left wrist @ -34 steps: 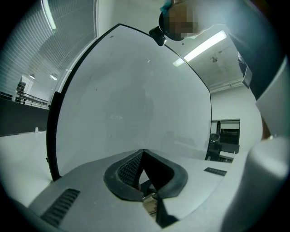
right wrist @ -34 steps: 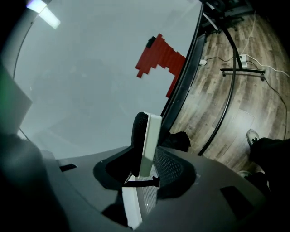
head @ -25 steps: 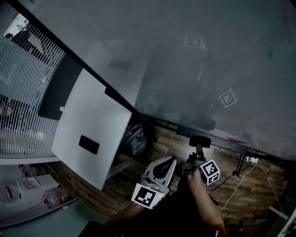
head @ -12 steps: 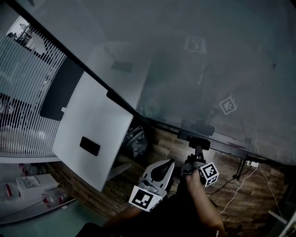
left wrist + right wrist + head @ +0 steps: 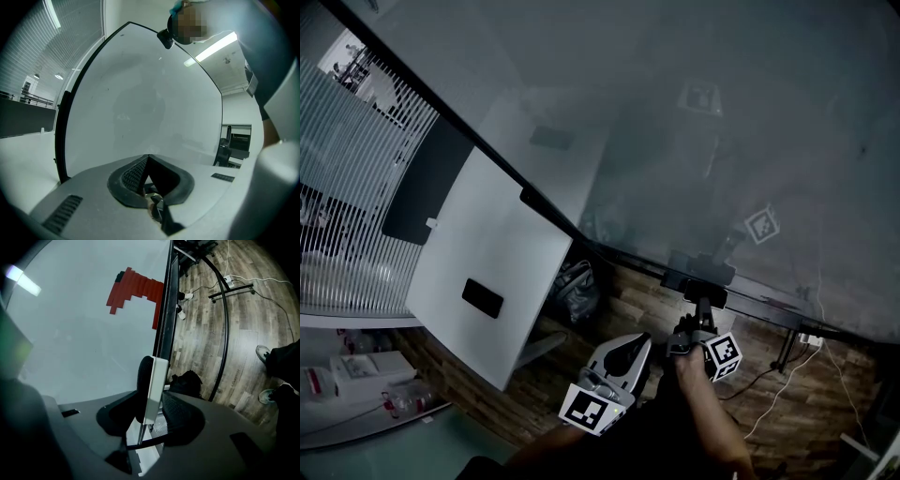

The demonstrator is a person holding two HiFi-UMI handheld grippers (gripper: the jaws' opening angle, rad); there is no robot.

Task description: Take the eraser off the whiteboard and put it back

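The whiteboard (image 5: 722,141) fills the upper right of the head view; in the right gripper view the whiteboard (image 5: 79,333) carries red marks (image 5: 136,287). My right gripper (image 5: 701,306) is shut on the eraser (image 5: 704,292), held just off the board's lower edge. Seen from the right gripper view, the eraser (image 5: 152,380) stands on edge between the jaws of the right gripper (image 5: 157,397), white back to the right, black felt facing the board. My left gripper (image 5: 643,343) hangs lower left of it, shut and empty. The left gripper (image 5: 149,159) faces a white panel.
A white panel (image 5: 487,272) leans against the board's left end, with a black bag (image 5: 577,286) on the wood floor behind it. Cables (image 5: 783,375) and a stand leg (image 5: 225,333) run along the floor. A person's shoes (image 5: 267,355) show at right. Shelves with boxes (image 5: 356,375) stand far left.
My right gripper has drawn slightly closer to the board's lower edge with the eraser and rolled a little. The left gripper has kept still.
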